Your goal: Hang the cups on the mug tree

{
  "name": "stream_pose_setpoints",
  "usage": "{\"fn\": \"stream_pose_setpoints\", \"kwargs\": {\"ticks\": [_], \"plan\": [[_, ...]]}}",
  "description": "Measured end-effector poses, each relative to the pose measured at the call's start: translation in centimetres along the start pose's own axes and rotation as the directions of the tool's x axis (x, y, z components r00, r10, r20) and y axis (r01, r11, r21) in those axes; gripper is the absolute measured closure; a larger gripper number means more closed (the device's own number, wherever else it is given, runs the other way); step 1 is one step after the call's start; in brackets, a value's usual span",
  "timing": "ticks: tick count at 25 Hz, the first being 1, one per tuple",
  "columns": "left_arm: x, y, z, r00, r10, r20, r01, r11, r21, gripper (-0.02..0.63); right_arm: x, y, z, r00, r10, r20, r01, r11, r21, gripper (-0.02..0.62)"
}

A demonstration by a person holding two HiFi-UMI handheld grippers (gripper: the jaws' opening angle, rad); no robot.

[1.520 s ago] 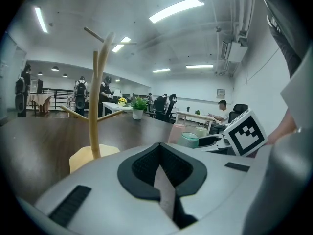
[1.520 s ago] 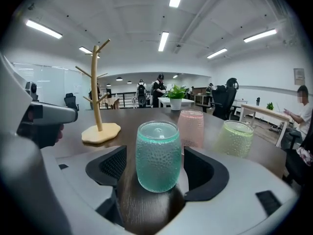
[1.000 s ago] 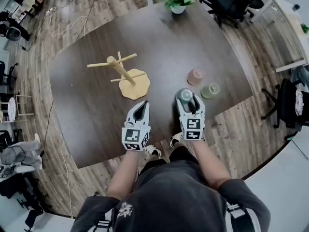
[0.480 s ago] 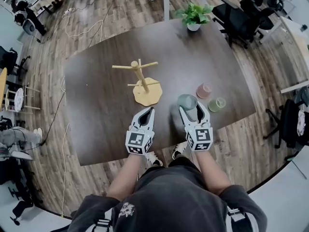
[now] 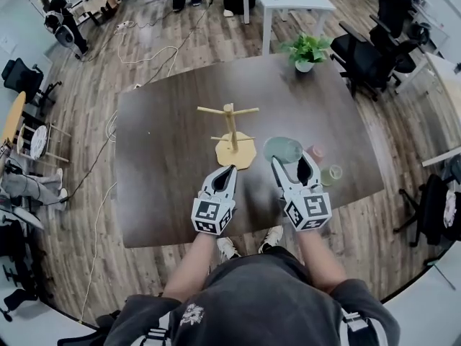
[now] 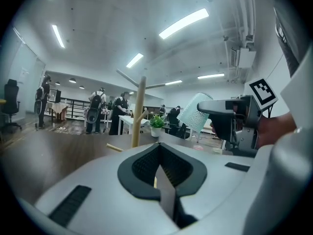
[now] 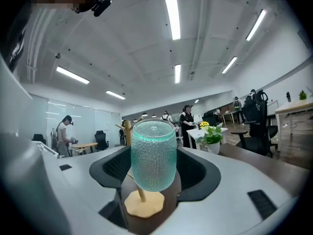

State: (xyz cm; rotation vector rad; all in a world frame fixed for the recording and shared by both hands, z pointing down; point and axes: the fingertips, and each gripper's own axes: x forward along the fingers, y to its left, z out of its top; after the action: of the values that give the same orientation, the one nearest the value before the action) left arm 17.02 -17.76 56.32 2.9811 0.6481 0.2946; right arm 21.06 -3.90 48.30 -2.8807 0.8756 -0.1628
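1. The right gripper (image 5: 294, 164) pinches the teal cup (image 7: 153, 153) by its sides. The cup stands upright between the jaws, held clear of the table (image 5: 158, 164).
2. The left gripper (image 5: 225, 173) hangs beside the right one. Its jaws are pressed together with nothing between them.
3. The mug tree (image 5: 230, 132) stands ahead of both grippers, slightly left of the right gripper's line. Seen along the right jaws, its post and base show just behind and below the cup.
4. Step in hand, as judged: carrying the cup to a peg. All pegs look bare, so the nearest one on the right gripper's side is the easiest choice.
5. No handle shows on the cup. It would likely have to be tipped so its mouth slides over the peg tip. Line up the mouth with the peg before advancing.
6. Approach slowly along the peg's own axis. A sideways knock could topple the light wooden tree, and the idle left gripper could steady the base.
7. Release only once the cup rests on the peg.
8. A pink cup (image 5: 315, 151) and a pale green cup (image 5: 333, 172) wait on the table to the right of the right gripper.
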Motion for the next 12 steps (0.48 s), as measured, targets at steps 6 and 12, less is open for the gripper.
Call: {"fn": "stream_pose_setpoints", "kwargs": {"ticks": [6,12], "plan": [[-0.7,1.1,1.9,0.999,0.033,0.023,-0.034,0.998,0.050,0.598,1.6,1.2,4.9,0.994,0.047,0.104,-0.054,0.996,0.072,0.288],[-2.1,1.9,3.0,0.997,0.057,0.047,-0.059,0.997,0.058,0.598,2.4,1.5,8.5,0.979,0.067,0.192,-0.099,0.982,0.162,0.288]]}}
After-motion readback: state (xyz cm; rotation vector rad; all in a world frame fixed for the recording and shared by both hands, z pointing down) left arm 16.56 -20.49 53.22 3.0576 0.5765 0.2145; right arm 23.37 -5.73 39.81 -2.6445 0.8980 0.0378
